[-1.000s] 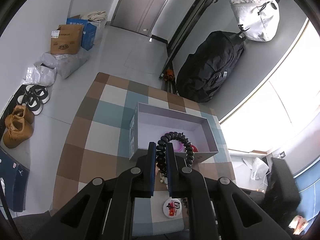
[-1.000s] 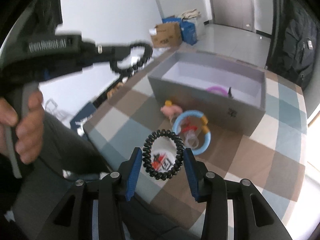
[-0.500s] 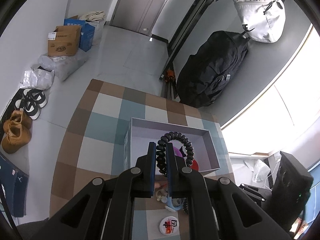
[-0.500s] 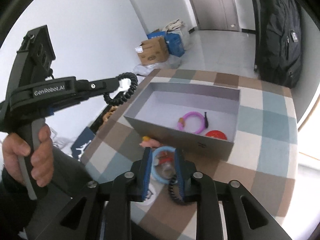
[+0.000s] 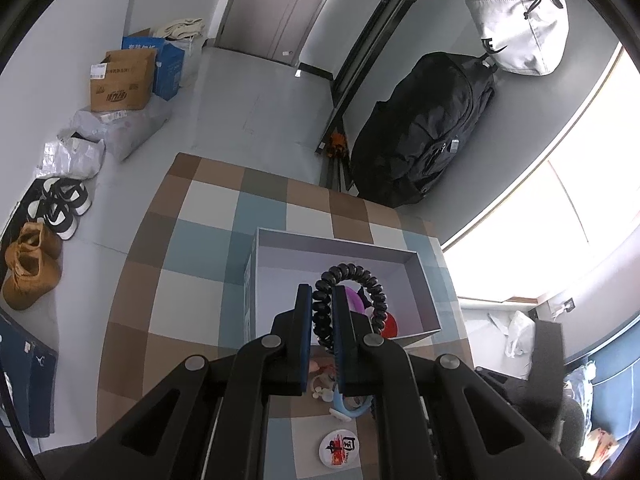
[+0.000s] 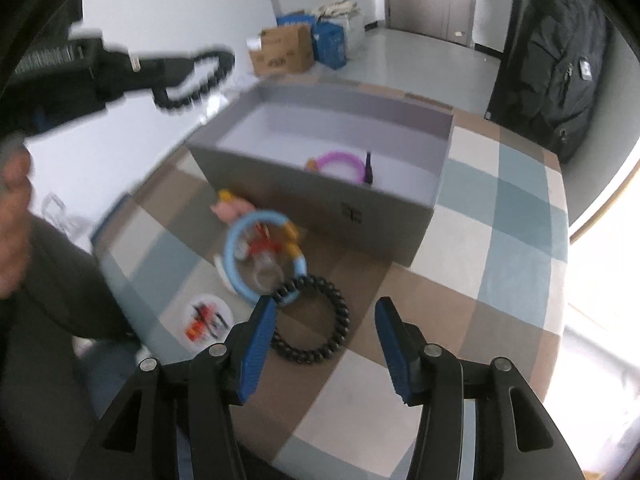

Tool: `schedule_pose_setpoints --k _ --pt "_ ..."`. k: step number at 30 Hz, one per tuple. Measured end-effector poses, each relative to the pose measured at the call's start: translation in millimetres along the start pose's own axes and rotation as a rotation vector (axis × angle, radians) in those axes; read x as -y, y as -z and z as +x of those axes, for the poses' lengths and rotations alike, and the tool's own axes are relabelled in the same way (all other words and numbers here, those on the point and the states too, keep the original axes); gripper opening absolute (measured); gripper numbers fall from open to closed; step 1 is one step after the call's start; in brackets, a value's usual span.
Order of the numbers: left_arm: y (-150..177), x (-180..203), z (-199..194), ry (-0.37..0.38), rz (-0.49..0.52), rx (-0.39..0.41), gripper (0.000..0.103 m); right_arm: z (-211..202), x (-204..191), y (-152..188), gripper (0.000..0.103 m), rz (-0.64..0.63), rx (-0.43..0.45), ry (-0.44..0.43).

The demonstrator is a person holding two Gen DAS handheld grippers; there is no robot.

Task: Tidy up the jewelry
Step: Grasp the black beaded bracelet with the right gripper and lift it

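Left wrist: left gripper [image 5: 321, 320] clamped on a black coil band [image 5: 352, 280], held over the grey box [image 5: 336, 240] at 12 o'clock. Right wrist: right gripper [image 6: 325, 344] jaws apart and opening, second coil band [image 6: 316, 320] flat on the checked cloth [image 6: 500, 240] between them, unpinched; blue ring [image 6: 260, 256] at 11 o'clock, purple ring [image 6: 340, 162] inside the box.

Left tool [image 5: 321, 322] clamped, right tool [image 6: 326, 334] opening

Left claw [image 6: 160, 76] motion-blurred; red item [image 5: 389, 327] half hidden behind box wall [image 5: 416, 336].

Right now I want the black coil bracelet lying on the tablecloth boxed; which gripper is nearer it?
Right. The right gripper, jaws opening, hangs just above that bracelet; the left gripper holds another over the box.
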State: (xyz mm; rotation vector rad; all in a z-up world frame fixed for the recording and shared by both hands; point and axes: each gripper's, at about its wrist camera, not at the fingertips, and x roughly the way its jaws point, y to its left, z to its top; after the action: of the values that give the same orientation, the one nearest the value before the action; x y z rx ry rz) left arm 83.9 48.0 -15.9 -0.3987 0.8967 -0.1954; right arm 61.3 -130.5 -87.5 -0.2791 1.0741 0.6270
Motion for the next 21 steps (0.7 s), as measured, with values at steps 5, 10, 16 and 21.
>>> schedule_pose_setpoints --k 5,10,16,21 --pt "-1 0 0 -0.010 -0.006 0.006 0.005 12 -11 0 0.027 -0.079 -0.024 0.069" --pt "0 -2 2 -0.016 -0.014 0.005 0.005 5 -9 3 0.009 -0.042 -0.022 0.030" --pt "-1 2 3 -0.013 -0.008 0.010 0.005 -35 12 -4 0.009 0.070 0.140 -0.053" --pt "-4 7 10 -0.022 -0.001 0.009 0.005 -57 25 -18 0.009 0.128 0.266 -0.100"
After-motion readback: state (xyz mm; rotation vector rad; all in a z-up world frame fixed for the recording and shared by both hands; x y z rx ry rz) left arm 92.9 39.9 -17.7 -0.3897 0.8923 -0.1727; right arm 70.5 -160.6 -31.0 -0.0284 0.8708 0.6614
